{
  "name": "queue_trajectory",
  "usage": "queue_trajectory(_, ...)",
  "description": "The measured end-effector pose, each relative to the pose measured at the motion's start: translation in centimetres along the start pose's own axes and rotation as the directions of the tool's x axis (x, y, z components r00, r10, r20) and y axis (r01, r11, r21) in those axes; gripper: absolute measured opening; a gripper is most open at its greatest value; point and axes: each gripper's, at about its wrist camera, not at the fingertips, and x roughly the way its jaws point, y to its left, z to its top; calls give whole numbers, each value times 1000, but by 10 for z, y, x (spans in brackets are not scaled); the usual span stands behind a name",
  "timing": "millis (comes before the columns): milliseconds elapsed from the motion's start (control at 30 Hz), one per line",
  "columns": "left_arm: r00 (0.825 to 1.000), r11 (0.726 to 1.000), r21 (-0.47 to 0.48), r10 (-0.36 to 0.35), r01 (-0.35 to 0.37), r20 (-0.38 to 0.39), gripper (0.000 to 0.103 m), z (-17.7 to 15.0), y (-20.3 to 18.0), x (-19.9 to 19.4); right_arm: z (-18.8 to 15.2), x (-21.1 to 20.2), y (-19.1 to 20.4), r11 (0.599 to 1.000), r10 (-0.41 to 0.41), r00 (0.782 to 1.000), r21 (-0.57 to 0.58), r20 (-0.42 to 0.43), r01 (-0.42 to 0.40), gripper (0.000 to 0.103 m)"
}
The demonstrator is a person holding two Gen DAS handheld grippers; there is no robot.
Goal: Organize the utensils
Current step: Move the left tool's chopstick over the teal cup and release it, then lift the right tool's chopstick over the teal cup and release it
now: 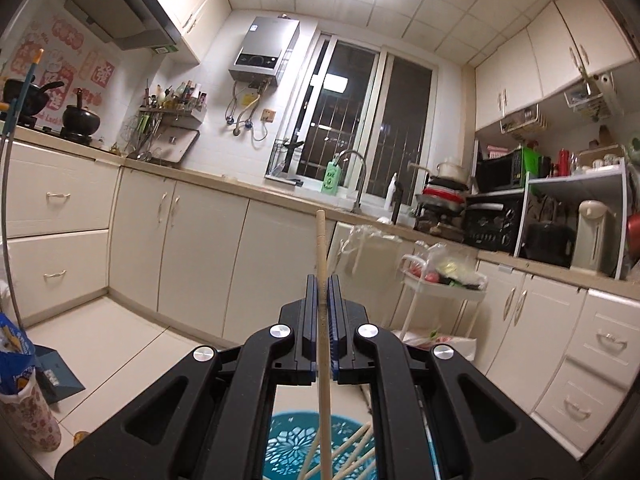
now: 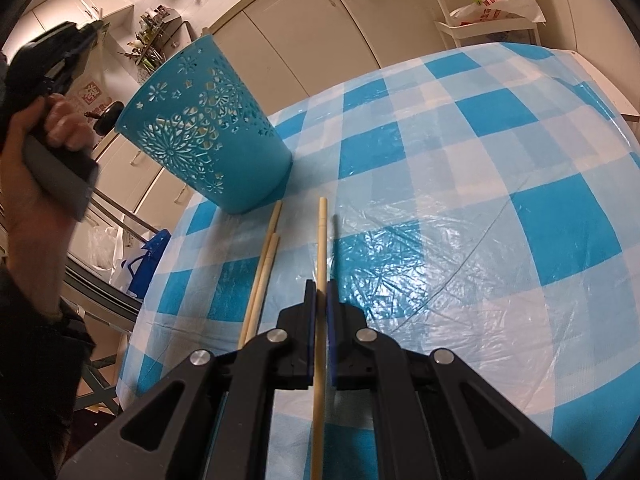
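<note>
My left gripper [image 1: 322, 280] is shut on a wooden chopstick [image 1: 322, 248] that stands upright above the teal cut-out holder [image 1: 288, 448], where several more chopsticks lie. In the right wrist view the holder [image 2: 200, 128] stands on the blue checked tablecloth [image 2: 460, 200], and the left gripper [image 2: 60, 52] is held above and left of it. My right gripper [image 2: 319, 286] is shut on another chopstick [image 2: 321, 240], just above the cloth. Two loose chopsticks [image 2: 262, 272] lie on the cloth to its left, near the holder's base.
Kitchen cabinets and a counter with a sink [image 1: 356, 184] run along the far wall. A white cart [image 1: 440, 292] with bagged food stands by the cabinets. A floral cup [image 1: 28, 416] is at lower left. The table's edge [image 2: 136, 320] drops off at left.
</note>
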Motion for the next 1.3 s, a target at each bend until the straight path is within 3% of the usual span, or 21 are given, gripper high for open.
queue_trajectory(333,998,996,86,32,-28,-47,5,-42,-2,-5,0,-1,-2,1000,-3,1000,9,1,3,6)
queue_trajectory(600,988,988,152,41,-19,-147,6,-62,1,-25,1,-3,-6,999,8,1000,35,8,-8,6)
queue_trajectory(900,988,993,111,52,-36,-143,20,-56,19,-68,2,-5,-7,999,12,1000,41,18,-12,6)
queue_trajectory(1067,982,995,61,92,-82,-166,39,-70,36,-101,3,-24,-13,991,109,989,70,101,-117,6)
queue_trajectory(1300,955,991,-36,111,-126,-275,44,-112,57,-124,16,-55,-9,956,238,941,113,240,-270,6)
